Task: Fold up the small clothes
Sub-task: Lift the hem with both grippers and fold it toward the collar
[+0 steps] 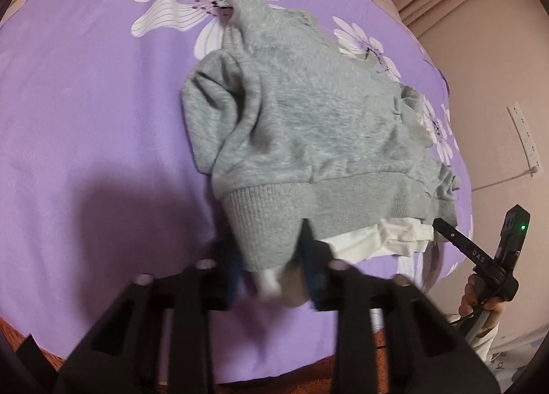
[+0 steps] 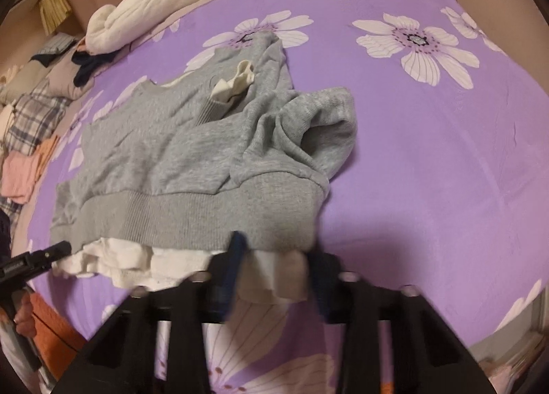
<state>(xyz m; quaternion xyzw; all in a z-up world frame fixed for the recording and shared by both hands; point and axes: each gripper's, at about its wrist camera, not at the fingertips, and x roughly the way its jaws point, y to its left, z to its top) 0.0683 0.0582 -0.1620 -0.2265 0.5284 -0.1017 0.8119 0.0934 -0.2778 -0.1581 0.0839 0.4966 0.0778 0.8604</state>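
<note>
I have the grey sweatshirt (image 1: pixel 308 126) lying on the bed's purple floral sheet (image 1: pixel 85 102), sleeves already turned in over the body. My left gripper (image 1: pixel 274 257) pinches one hem corner, my right gripper (image 2: pixel 274 260) the other, both clamped on ribbing and white underlayer. The bottom-to-top fold is, I judge, not yet made.

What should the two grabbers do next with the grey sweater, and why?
Probably lift the hem and carry it toward the collar, folding the grey sweater in half. The left gripper and right gripper each have the ribbed bottom edge between their fingers, and the sleeves already lie folded across the body.
</note>
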